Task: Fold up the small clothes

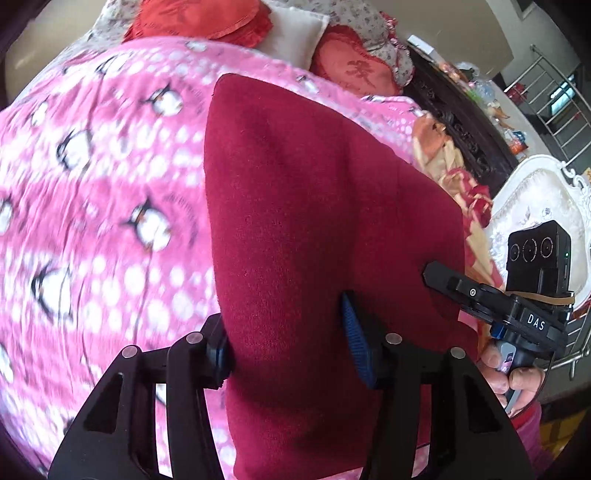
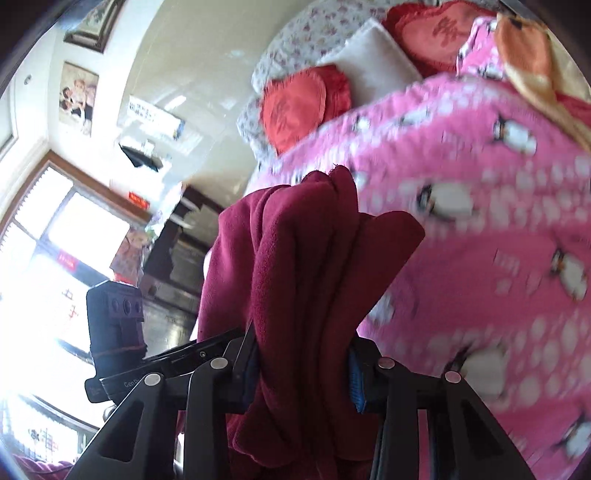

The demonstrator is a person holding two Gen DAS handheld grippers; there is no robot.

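You are holding the dark red garment (image 1: 306, 229) up off the bed (image 1: 92, 206), with the pink penguin blanket (image 2: 480, 229) below and behind it. Your left gripper (image 1: 288, 350) is clenching a broad, fairly flat stretch of the cloth between its blue pads (image 1: 356, 343), probably to keep an edge straight for a fold. Your right gripper (image 2: 303, 373) is pinching a thicker bundle where several layers are bunching together, which suggests you are gathering a folded portion before laying it down. In the left wrist view your right hand (image 1: 513, 373) is showing just beside the cloth's far edge. The garment's lower part is running out of both views, so its type and how far the folding has got are hard to judge. The blanket is blurring, and the heart-shaped red cushions (image 1: 199, 18) are partly cut off.
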